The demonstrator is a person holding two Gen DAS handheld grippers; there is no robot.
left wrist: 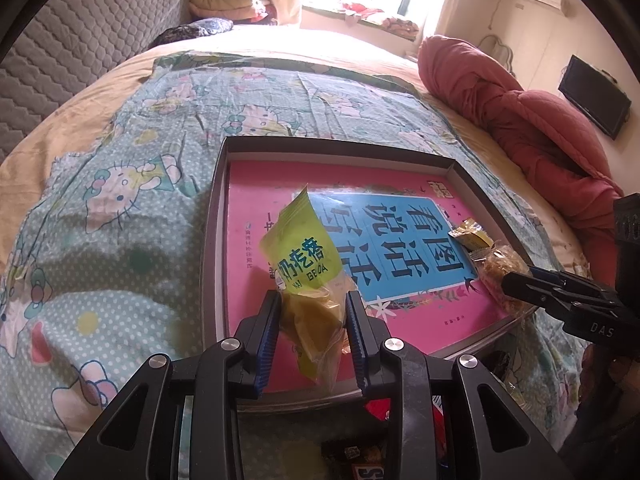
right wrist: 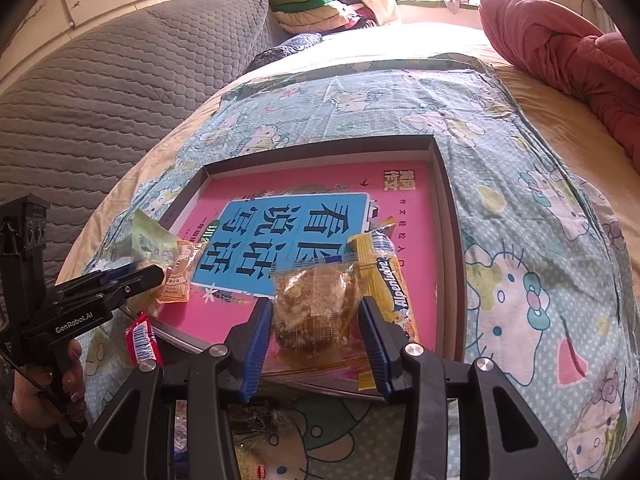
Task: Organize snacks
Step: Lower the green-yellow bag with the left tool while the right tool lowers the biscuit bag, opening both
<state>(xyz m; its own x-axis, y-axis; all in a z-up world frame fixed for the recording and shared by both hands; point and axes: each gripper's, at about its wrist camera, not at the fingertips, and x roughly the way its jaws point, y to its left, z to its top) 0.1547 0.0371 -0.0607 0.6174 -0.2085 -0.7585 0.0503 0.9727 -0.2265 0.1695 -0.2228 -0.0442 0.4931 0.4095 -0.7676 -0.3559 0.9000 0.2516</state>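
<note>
Green-and-clear plastic snack packet (left wrist: 306,268) sits pinched between the left gripper's (left wrist: 313,300) jaws, lifted over the shallow grey box tray (left wrist: 216,216) lined with a pink book. Clear-wrapped brown pastry (right wrist: 316,304) lies between the right gripper's (right wrist: 316,308) jaws, which touch its sides, resting on the tray beside a yellow candy wrapper (right wrist: 384,268). Everything sits on the cartoon-print bed sheet (left wrist: 120,200).
</note>
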